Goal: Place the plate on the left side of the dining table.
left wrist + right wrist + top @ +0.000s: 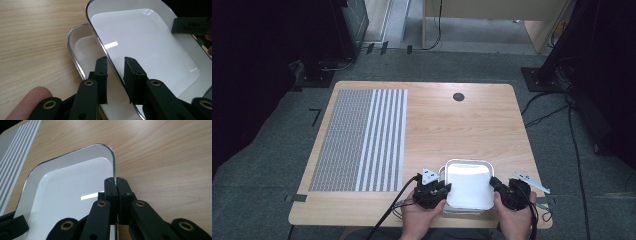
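Note:
A white tray with a metal rim sits at the table's near edge, between the two hands. In the left gripper view this upper tray lies tilted over a second white tray beneath it. My left gripper straddles the upper tray's left rim, one jaw inside and one outside, with a gap showing on each side of the rim. In the high view the left gripper is at the tray's left side. My right gripper is shut on the rim of the tray near its far right corner, at the tray's right side.
A grey and white striped mat covers the left part of the wooden table. A round black cable hole lies near the far edge. Cables trail off the near edge. Bare wood lies beyond the trays.

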A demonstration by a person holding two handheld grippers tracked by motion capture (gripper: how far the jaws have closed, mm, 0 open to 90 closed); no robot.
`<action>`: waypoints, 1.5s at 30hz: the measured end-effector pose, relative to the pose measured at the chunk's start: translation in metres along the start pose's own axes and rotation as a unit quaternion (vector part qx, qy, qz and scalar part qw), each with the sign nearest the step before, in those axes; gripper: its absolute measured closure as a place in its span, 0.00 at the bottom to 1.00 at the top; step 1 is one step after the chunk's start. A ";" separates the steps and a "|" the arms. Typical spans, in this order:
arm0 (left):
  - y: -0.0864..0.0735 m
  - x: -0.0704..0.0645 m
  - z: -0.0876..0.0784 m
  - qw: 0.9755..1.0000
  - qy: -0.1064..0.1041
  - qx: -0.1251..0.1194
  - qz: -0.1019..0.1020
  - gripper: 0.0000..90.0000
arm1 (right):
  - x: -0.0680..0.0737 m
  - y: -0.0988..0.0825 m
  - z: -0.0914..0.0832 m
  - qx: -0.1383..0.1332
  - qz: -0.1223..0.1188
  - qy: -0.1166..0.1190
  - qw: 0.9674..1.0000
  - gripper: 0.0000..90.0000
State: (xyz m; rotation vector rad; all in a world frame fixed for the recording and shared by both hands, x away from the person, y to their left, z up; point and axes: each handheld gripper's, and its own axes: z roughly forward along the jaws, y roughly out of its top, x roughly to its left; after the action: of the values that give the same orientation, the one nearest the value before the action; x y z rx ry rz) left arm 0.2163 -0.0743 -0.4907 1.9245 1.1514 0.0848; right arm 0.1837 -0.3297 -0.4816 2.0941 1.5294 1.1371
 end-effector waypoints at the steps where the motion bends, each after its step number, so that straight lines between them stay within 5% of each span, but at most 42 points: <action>1: 0.001 0.001 -0.001 1.000 0.002 0.002 0.002 0.84 | 0.004 0.000 -0.001 -0.005 -0.009 -0.004 1.000 1.00; 19: 0.008 0.020 -0.025 0.999 0.032 -0.008 0.016 0.85 | 0.041 0.005 0.005 -0.007 -0.028 0.004 1.000 1.00; 45: 0.015 0.073 -0.069 0.998 0.058 -0.029 -0.006 0.87 | 0.103 0.006 0.032 0.003 -0.045 0.033 0.998 1.00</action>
State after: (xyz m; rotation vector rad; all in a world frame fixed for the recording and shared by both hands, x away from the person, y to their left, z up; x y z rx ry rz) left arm 0.2369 0.0213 -0.4625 1.8816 1.2234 0.2233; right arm 0.2238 -0.2333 -0.4554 1.9884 1.6414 1.1802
